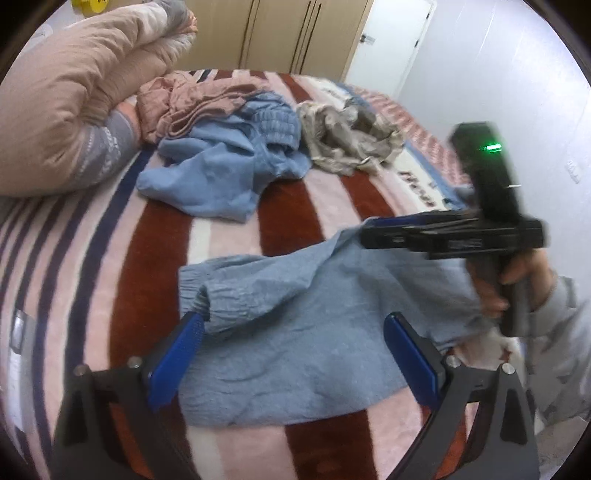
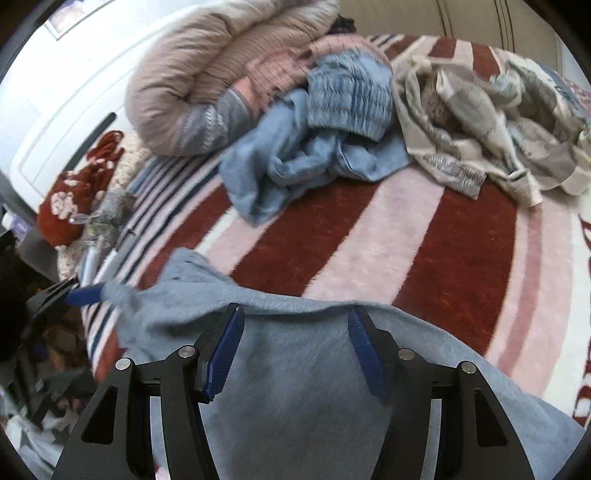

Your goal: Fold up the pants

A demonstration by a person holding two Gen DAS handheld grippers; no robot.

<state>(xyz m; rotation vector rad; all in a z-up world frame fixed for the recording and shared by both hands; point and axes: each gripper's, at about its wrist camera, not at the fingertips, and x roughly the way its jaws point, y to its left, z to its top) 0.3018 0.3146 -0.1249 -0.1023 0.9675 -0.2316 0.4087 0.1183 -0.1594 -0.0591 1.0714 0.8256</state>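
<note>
Light blue pants (image 1: pixel 295 332) lie spread on the striped bed blanket (image 1: pixel 147 240), elastic cuffs to the left. My left gripper (image 1: pixel 295 325) is open, its blue pads either side of the cloth just above it. My right gripper (image 2: pixel 295 325) is open over the same pants (image 2: pixel 314 387). In the left wrist view the right gripper (image 1: pixel 373 230) hovers at the pants' far edge, held by a hand. In the right wrist view a blue pad of the left gripper (image 2: pixel 83 295) shows at the pants' left end.
A second crumpled blue garment (image 1: pixel 229 166), a pink garment (image 1: pixel 184 99) and a beige patterned cloth (image 1: pixel 351 140) lie at the back of the bed. A rolled pink duvet (image 1: pixel 74 103) lies at the left. A wardrobe (image 1: pixel 295 33) and door stand behind.
</note>
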